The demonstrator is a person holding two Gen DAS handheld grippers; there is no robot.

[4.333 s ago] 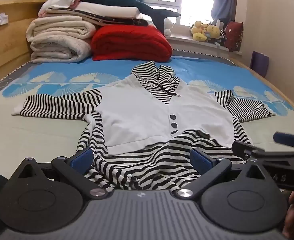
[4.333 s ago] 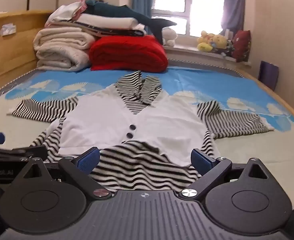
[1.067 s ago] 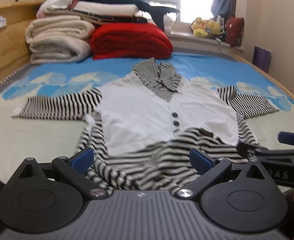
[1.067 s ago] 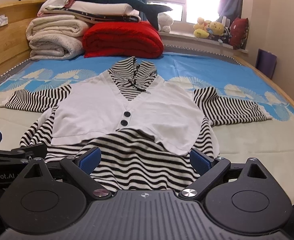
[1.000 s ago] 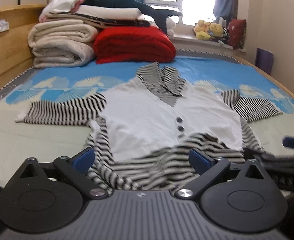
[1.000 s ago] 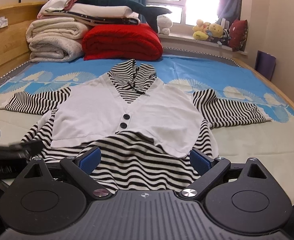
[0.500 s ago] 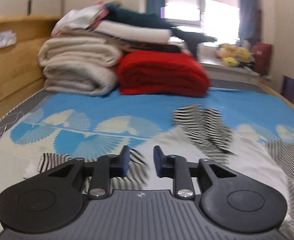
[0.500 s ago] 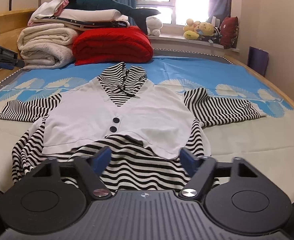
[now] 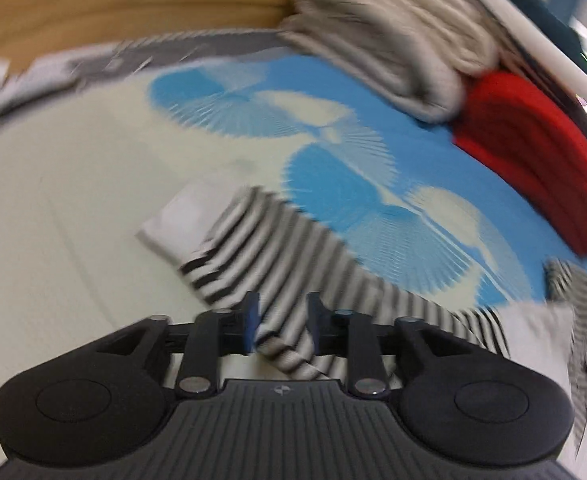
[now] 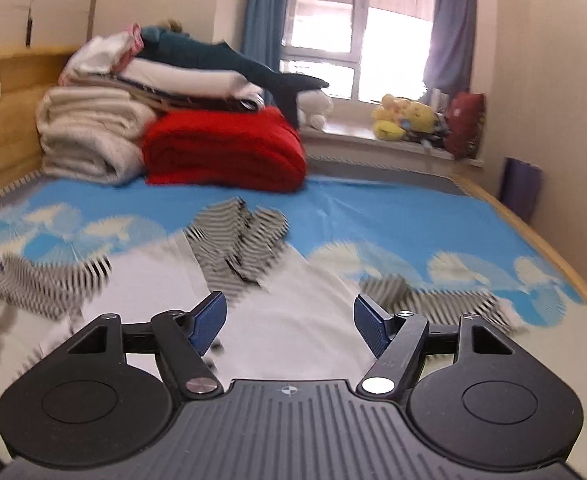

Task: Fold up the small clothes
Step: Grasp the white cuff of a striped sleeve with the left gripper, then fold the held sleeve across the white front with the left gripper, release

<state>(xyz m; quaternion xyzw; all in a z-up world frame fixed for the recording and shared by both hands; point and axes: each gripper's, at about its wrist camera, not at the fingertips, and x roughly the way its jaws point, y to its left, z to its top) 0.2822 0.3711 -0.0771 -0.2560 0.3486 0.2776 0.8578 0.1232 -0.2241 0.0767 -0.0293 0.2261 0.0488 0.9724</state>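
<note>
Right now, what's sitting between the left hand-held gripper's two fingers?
In the left wrist view, the striped sleeve of the small top runs between the left hand-held gripper fingers, which stand narrowly apart around it.

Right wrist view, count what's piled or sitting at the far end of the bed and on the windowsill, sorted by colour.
Red: 1, folded blanket
Cream or white: 2, rolled blanket and white bedding
Dark teal: 1, shark plush
Yellow: 1, cluster of plush toys, too blurred to separate
Total: 5
</note>
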